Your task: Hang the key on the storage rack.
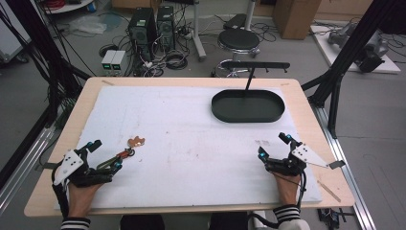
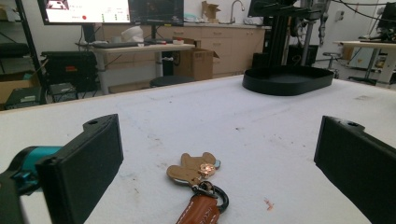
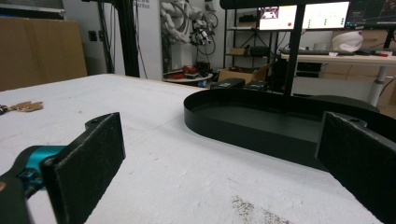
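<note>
Your left gripper point(image 1: 104, 154) rests on the white mat point(image 1: 191, 143) near the table's front left corner, held in your left hand point(image 1: 82, 191). Its jaws stand wide apart with nothing between them. Just ahead of those jaws lies a keychain point(image 1: 127, 151): a brown leather strap point(image 2: 200, 211) joined by a dark ring to a small tan figure-shaped charm point(image 2: 191, 169), flat on the mat. Farther right, toward the back of the table, an empty black oval tray point(image 1: 248, 106) sits on the mat, with a black post rising behind it. At the front right, your right gripper point(image 1: 274, 147) lies on the mat in your right hand point(image 1: 287, 188), jaws also spread wide and empty, facing the tray.
</note>
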Tool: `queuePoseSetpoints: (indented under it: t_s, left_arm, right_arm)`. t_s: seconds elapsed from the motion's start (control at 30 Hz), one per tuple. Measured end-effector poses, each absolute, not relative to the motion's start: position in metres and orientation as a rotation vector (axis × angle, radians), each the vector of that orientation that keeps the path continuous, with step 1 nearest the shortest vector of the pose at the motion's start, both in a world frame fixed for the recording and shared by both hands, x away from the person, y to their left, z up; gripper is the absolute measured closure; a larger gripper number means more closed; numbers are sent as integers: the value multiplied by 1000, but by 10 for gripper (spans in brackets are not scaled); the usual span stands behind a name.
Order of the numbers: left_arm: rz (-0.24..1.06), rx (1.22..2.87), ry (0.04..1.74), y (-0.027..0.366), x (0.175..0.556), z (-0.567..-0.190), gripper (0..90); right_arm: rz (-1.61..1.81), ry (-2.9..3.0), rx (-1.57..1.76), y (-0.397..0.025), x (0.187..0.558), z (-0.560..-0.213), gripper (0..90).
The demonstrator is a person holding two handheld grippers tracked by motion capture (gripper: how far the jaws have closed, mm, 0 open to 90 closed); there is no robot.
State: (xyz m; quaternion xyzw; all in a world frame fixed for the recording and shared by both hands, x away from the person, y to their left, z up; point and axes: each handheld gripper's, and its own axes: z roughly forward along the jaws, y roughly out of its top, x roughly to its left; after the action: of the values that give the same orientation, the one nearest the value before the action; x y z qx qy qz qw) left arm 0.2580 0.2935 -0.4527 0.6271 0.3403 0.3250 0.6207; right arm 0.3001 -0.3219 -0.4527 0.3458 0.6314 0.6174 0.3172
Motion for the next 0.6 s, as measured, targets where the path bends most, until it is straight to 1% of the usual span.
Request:
queuePoseSetpoints:
  t_s: [0.6]
  left_arm:
    - [727, 1460, 803, 294, 260, -451, 17]
  right_arm:
    - [1627, 1663, 914, -322, 300, -453, 4]
